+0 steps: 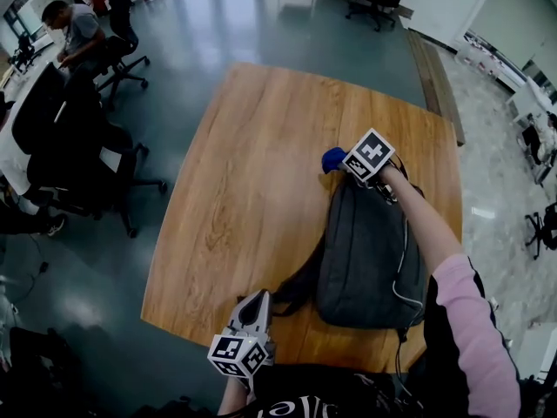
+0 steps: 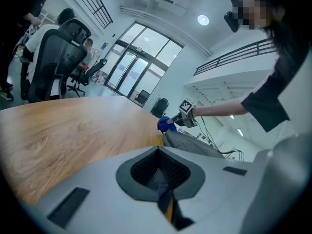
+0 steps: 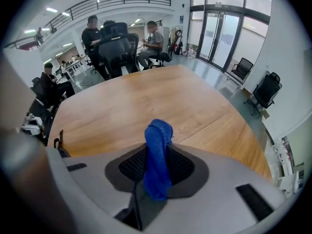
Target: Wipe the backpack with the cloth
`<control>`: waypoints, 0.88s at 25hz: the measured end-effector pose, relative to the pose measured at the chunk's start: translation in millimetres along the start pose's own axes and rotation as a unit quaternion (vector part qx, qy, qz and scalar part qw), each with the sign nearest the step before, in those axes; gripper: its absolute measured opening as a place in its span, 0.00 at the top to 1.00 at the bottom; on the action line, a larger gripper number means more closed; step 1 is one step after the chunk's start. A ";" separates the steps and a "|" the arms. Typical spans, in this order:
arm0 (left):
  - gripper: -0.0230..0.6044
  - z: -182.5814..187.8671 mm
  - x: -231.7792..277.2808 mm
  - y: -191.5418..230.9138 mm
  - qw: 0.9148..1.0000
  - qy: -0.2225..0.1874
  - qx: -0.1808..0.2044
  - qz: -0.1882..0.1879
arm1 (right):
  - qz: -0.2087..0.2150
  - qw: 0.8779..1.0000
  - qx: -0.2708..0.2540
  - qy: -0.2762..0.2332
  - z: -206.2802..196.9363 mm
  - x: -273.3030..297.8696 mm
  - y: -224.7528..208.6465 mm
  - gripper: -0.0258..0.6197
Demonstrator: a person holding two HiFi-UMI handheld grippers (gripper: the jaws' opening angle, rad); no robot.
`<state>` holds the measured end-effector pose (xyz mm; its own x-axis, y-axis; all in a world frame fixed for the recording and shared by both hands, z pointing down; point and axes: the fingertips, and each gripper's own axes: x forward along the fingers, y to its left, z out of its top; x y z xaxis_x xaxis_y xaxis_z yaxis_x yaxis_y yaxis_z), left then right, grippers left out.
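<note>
Dark grey fabric backpack (image 1: pixel 370 251): flat on the round-cornered wooden tabletop (image 1: pixel 252 164), toward its near right edge. Small blue cloth (image 3: pixel 157 155): clamped between the jaws of the right gripper (image 1: pixel 346 164), at the backpack's far end. Left gripper (image 1: pixel 255 305): at the near edge, jaws together, possibly nipping the backpack's dark strap (image 1: pixel 291 290); the contact is unclear.

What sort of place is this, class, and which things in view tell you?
Most likely an open-plan office or lab: black wheeled office chairs with people seated nearby, tall glass entrance doors, and a railed upper gallery.
</note>
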<state>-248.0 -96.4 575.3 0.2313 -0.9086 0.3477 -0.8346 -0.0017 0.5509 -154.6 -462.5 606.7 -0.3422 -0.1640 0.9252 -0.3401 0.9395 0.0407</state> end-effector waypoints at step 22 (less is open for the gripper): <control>0.97 11.2 -35.9 -0.9 0.999 -0.026 0.015 -0.013 | 0.102 0.995 -0.013 -0.017 -13.9 -40.7 181.8 0.80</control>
<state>-261.1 -68.5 553.8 0.2283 -0.9285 0.2929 -0.8434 -0.0383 0.5360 -190.3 -280.8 581.7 -0.4310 0.0218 0.9021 -0.2375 0.9617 -0.1368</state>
